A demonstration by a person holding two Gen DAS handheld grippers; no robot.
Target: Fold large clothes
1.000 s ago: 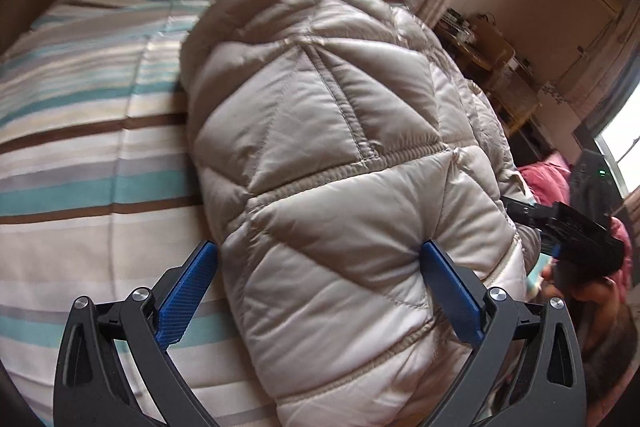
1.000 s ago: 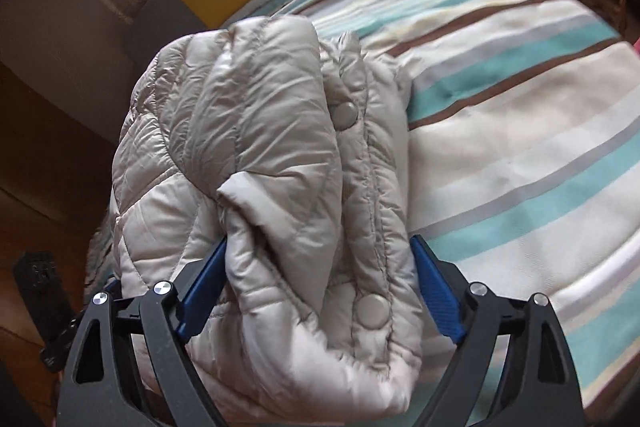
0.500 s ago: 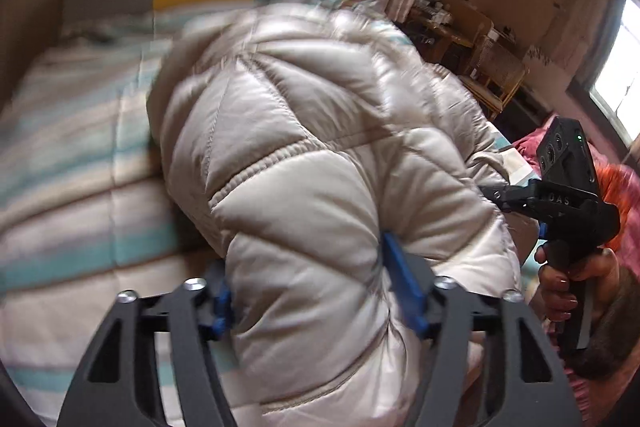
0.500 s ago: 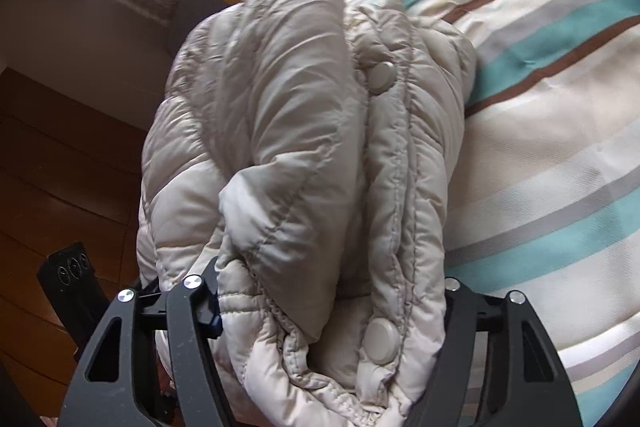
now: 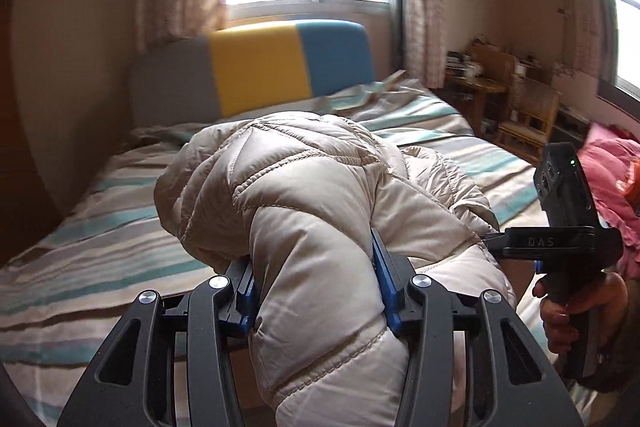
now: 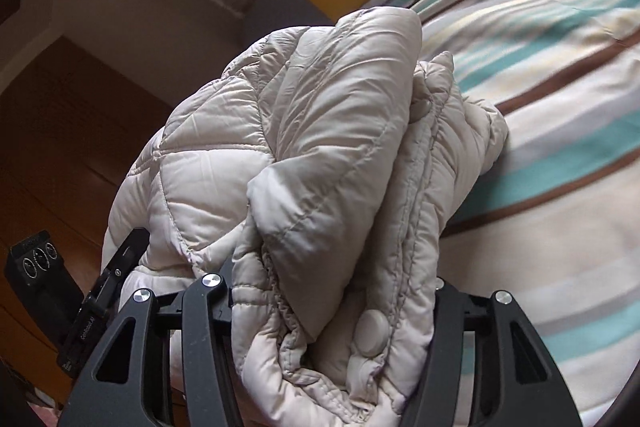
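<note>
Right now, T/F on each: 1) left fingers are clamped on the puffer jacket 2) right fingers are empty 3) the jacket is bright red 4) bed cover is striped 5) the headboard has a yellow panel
1) True: the left gripper pinches a fold of the beige puffer jacket after closing on it.
2) False: the right gripper has also closed on a bunched part of the jacket, snap buttons showing.
3) False: it is beige, quilted.
4) True: the bed cover has teal, brown and cream stripes.
5) True: the headboard is grey, yellow and blue.
</note>
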